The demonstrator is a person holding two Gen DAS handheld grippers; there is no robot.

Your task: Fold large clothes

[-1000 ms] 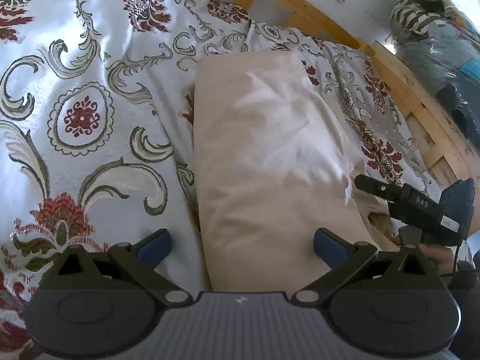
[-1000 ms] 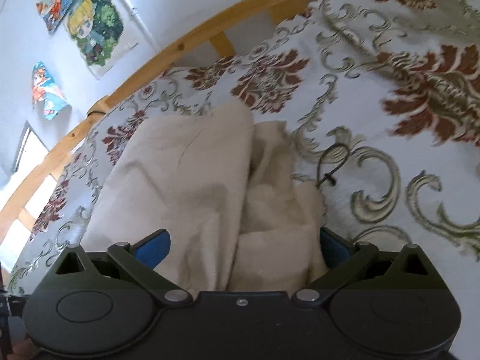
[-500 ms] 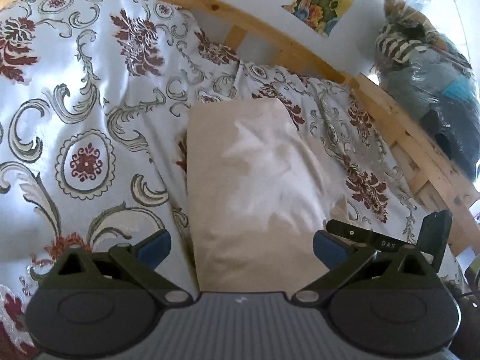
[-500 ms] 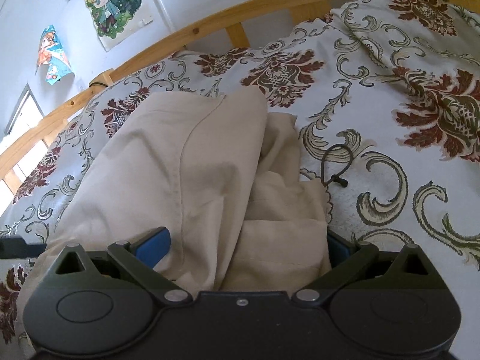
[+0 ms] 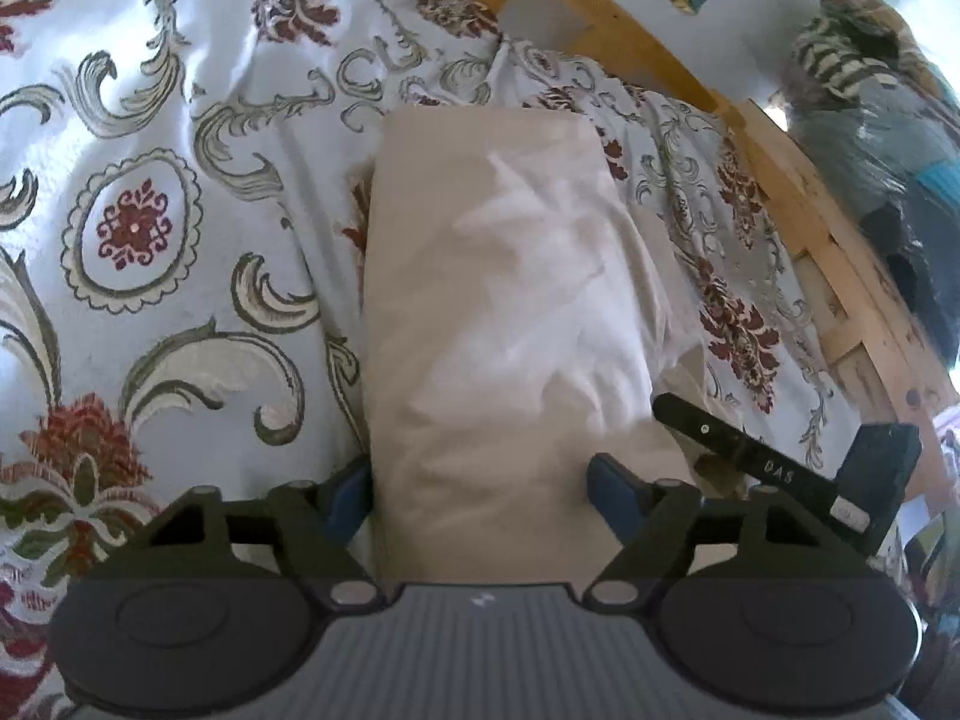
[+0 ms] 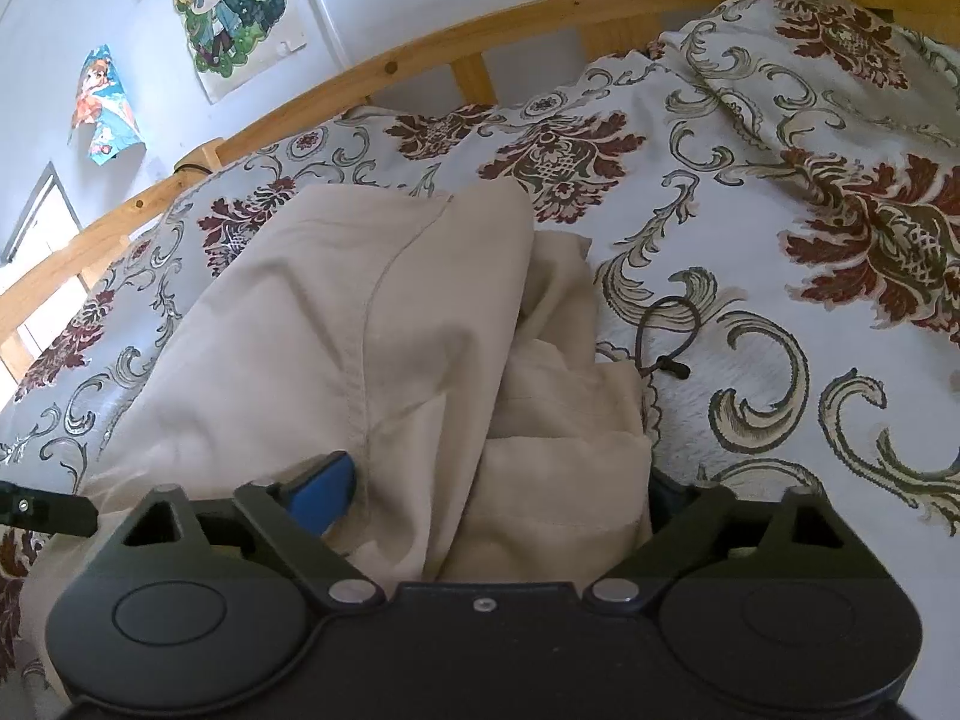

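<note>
A beige garment [image 5: 498, 300], folded into a long strip, lies on the floral bedspread [image 5: 138, 228]. My left gripper [image 5: 480, 492] straddles the strip's near end. Its jaws are closing, one blue pad at the cloth's left edge and the other resting on top of the cloth. In the right wrist view the same garment [image 6: 360, 330] shows its bunched end. My right gripper [image 6: 489, 495] is closing around that end, its left pad on the cloth and its right pad hidden behind a fold. My right gripper's black finger [image 5: 720, 444] shows beside the left one.
A wooden bed rail [image 6: 420, 60] runs along the wall, with posters [image 6: 240, 6] above it. A thin black cord loop [image 6: 666, 342] lies on the bedspread just right of the garment. Bags and bundled clothes [image 5: 870, 90] are piled beyond the rail [image 5: 828, 276].
Both pairs of jaws have narrowed from wide open onto the garment's near end. Both cameras tilted a little; the garment has stayed in place.
</note>
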